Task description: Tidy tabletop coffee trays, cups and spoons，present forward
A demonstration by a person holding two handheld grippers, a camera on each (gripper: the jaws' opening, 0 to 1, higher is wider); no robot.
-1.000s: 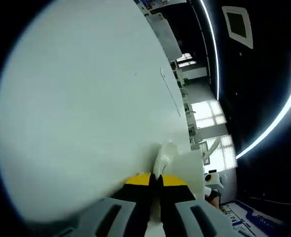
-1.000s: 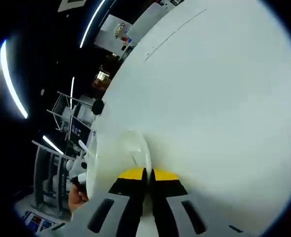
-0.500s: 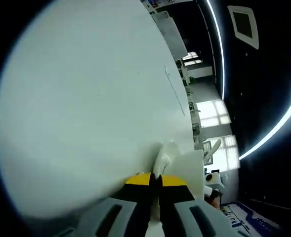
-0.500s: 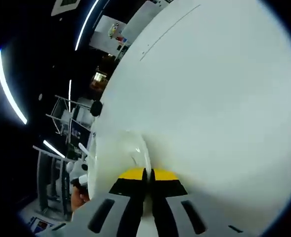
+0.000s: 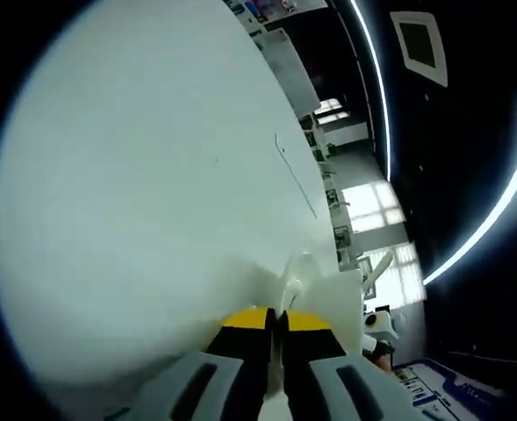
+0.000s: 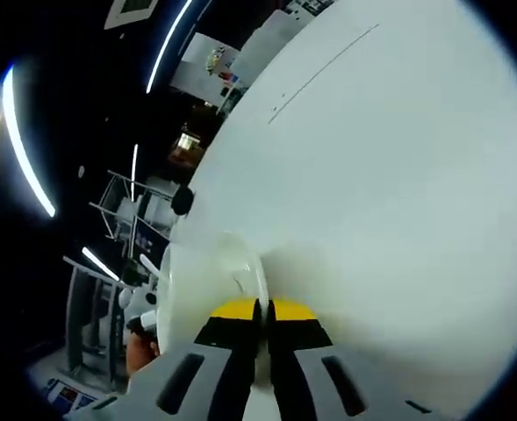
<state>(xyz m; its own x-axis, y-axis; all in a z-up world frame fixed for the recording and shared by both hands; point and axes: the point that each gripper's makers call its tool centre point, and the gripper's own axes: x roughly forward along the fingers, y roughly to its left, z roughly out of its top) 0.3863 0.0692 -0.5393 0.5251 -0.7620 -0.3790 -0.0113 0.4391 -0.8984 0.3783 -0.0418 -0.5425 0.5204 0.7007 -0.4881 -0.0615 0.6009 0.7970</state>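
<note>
My left gripper (image 5: pixel 276 314) is shut on the rim of a white tray (image 5: pixel 335 298), which stretches off to the right of the jaws. In the right gripper view, my right gripper (image 6: pixel 261 307) is shut on the opposite rim of the same white tray (image 6: pixel 207 281), seen edge on to the left of the jaws. Each view catches a small part of the other gripper past the tray's far end: the right gripper (image 5: pixel 376 326) and the left gripper (image 6: pixel 140 309). No cups or spoons can be made out.
A large plain white surface (image 5: pixel 153 193) crossed by a thin line spreads behind the jaws, and the same white surface (image 6: pixel 390 175) backs the right gripper view. Beyond its edge lie a dark ceiling with light strips (image 5: pixel 495 206), bright windows (image 5: pixel 368 197) and metal racks (image 6: pixel 109 228).
Both views have swayed slightly against the background, so the hands have shifted a little. Each gripper keeps its hold on the tray rim.
</note>
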